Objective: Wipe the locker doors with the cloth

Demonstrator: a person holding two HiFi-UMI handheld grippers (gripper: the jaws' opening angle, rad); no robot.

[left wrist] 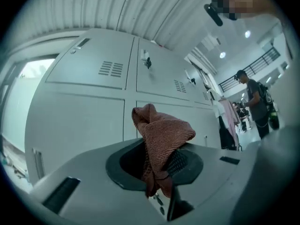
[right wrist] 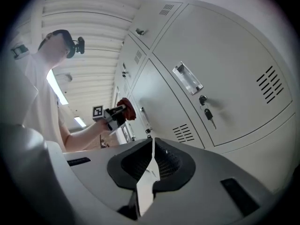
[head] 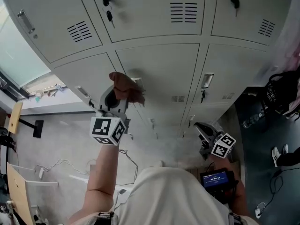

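One cloth [left wrist: 162, 134] | in left gripper [left wrist: 157, 167] | right gripper [right wrist: 153, 162] fingers [right wrist: 135, 165] together | locker doors [head: 159, 74] closed

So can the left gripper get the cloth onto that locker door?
Probably yes. The left gripper holds the cloth raised right by the locker door, with nothing between them.
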